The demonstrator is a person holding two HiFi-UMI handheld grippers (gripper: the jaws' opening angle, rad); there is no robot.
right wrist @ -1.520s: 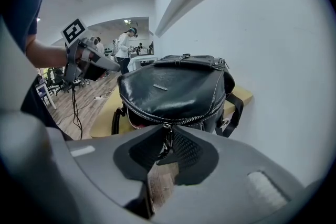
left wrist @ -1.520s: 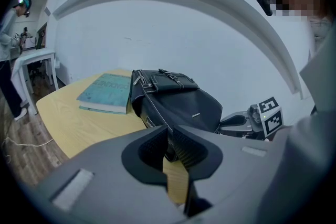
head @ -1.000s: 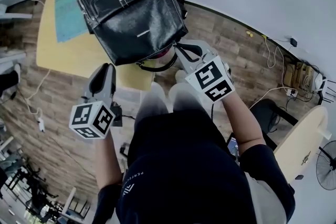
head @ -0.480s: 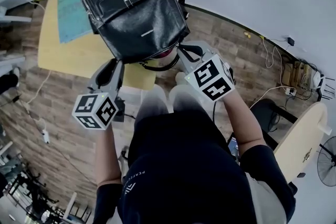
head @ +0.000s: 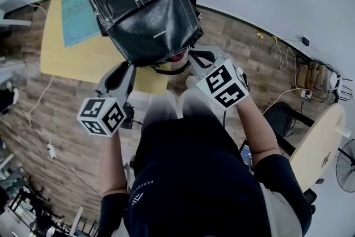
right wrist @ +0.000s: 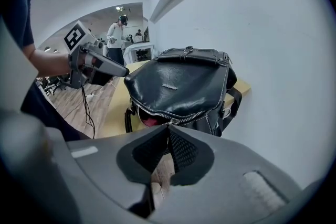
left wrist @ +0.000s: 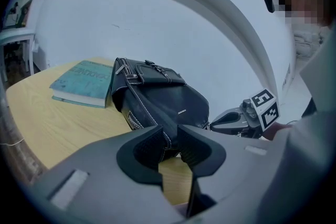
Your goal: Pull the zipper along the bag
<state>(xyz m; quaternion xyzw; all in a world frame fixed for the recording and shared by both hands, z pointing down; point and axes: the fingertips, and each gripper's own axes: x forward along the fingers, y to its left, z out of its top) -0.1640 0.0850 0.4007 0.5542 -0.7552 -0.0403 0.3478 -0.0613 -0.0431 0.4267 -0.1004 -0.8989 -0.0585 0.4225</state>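
Yellow table (head: 83, 64), black bag (head: 147, 8), right gripper view alone shows zipper (right wrist: 172, 120) pinched

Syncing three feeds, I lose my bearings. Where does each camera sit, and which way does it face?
Head view: on the person's head, steeply down at the bag on the table; torso, left gripper and right gripper show.
Left gripper view: rides the left gripper, faces the bag; own jaws show.
Right gripper view: rides the right gripper, faces the zipper; own jaws show.
All share the bag.
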